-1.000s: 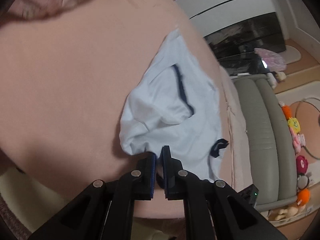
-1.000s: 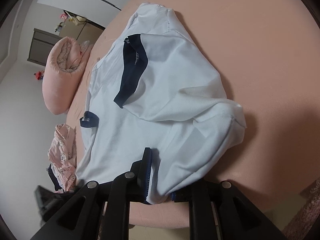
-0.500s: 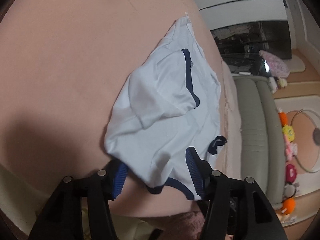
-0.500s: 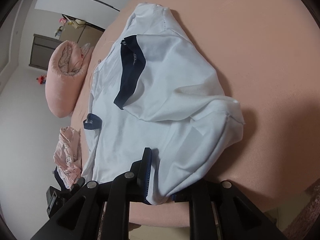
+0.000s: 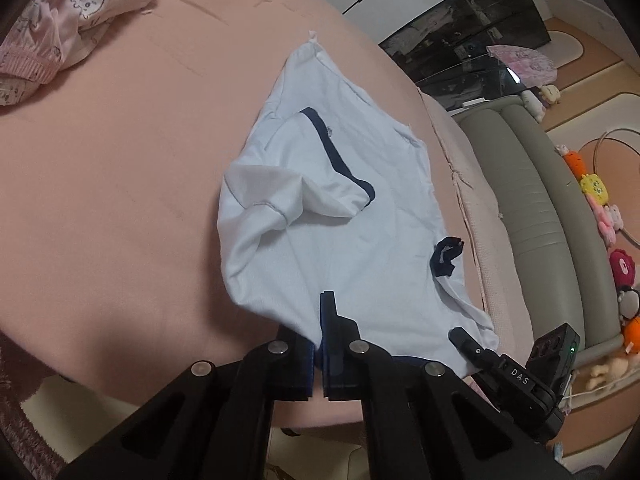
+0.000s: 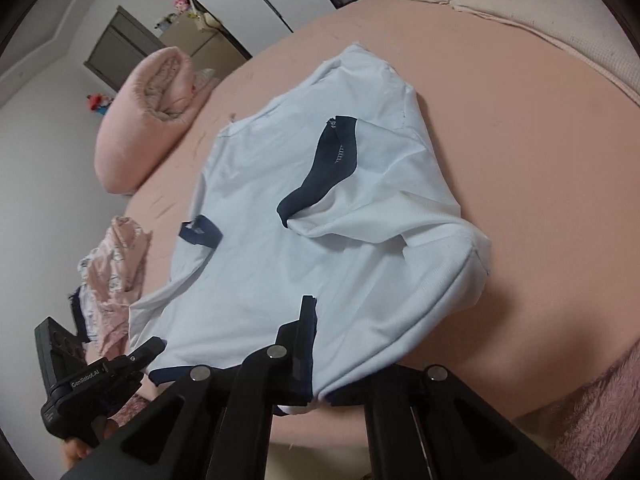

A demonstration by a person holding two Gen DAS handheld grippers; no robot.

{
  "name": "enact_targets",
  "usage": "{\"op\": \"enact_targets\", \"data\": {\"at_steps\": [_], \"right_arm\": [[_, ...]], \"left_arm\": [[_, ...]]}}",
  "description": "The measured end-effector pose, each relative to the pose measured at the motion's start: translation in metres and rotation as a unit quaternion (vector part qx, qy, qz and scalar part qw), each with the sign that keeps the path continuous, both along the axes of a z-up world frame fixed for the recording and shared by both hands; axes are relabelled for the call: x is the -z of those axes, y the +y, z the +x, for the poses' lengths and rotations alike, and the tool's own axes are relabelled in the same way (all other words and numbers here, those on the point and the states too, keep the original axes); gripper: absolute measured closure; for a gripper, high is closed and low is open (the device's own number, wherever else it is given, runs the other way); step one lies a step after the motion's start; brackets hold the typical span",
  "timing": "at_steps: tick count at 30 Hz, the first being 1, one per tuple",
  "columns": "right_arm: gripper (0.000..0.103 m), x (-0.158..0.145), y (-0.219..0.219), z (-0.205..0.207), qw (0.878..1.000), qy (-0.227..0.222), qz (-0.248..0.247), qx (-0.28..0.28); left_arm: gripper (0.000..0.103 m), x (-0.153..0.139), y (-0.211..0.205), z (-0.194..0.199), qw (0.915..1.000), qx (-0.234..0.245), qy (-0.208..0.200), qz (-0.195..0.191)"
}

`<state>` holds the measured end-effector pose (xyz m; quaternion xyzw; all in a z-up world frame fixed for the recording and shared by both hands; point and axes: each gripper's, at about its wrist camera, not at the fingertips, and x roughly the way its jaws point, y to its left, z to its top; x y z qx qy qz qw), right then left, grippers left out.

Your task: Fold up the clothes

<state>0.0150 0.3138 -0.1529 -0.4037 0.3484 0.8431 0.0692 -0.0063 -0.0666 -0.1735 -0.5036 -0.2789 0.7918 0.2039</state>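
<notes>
A pale blue T-shirt (image 5: 352, 216) with navy trim lies crumpled on the pink bed; it also shows in the right wrist view (image 6: 320, 232). My left gripper (image 5: 320, 344) is shut on the shirt's near edge, cloth pinched between the pads. My right gripper (image 6: 316, 364) is shut on the near hem of the same shirt, with cloth draped over its right finger. The right gripper shows at the shirt's lower right corner in the left wrist view (image 5: 516, 372). The left gripper shows at the lower left in the right wrist view (image 6: 92, 380).
Pink patterned clothes (image 5: 68, 20) lie at the bed's far left, also seen in the right wrist view (image 6: 112, 276). A rolled pink quilt (image 6: 140, 120) lies at the bed's far end. A grey padded bench (image 5: 540, 216) and toys run along the right side.
My left gripper went from shut to open around the shirt's hem, then shut again on the near edge. The shirt has spread a little flatter. The right gripper kept its hold.
</notes>
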Motion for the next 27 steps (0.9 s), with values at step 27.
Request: {"op": "enact_targets", "data": {"at_steps": [27], "right_arm": [[0.102,-0.051,0.033,-0.026,0.997,0.0,-0.071,-0.039]], "left_arm": [[0.102,-0.073,0.035,-0.059,0.9854,0.138,0.05,-0.086]]}}
